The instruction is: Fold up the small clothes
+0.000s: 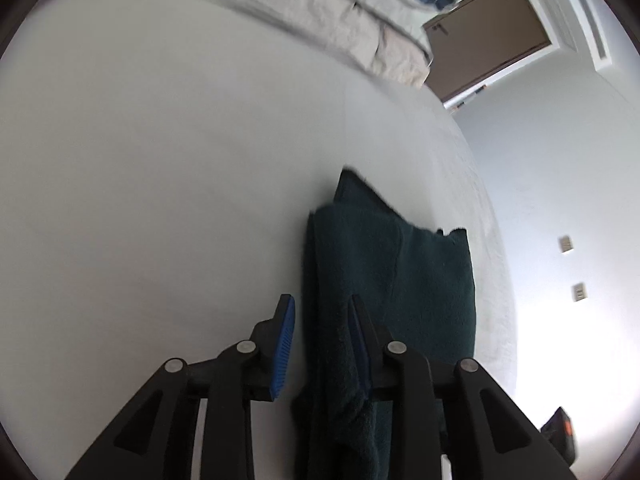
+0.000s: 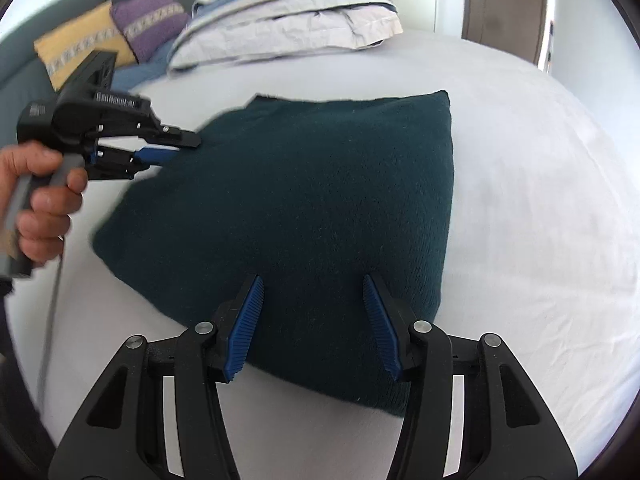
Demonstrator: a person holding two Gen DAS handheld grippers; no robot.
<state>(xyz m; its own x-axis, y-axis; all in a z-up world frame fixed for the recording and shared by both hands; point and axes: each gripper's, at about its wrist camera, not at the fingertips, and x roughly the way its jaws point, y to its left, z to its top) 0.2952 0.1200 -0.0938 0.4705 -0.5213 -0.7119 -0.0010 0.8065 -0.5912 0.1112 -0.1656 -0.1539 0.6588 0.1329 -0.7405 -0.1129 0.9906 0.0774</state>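
A dark green folded garment (image 2: 304,216) lies on the white bed (image 2: 520,200), filling the middle of the right wrist frame. The right tool (image 2: 312,320) hovers over its near edge at lower centre, blue pads spread wide with nothing between them. At the left of that frame a hand (image 2: 44,200) holds the left tool (image 2: 176,146) at the garment's left edge. In the left wrist view the left tool (image 1: 320,344) has its fingers partly apart, with a fold of the cloth (image 1: 384,272) lying against the right pad. Pillows (image 2: 288,12) are stacked at the upper centre.
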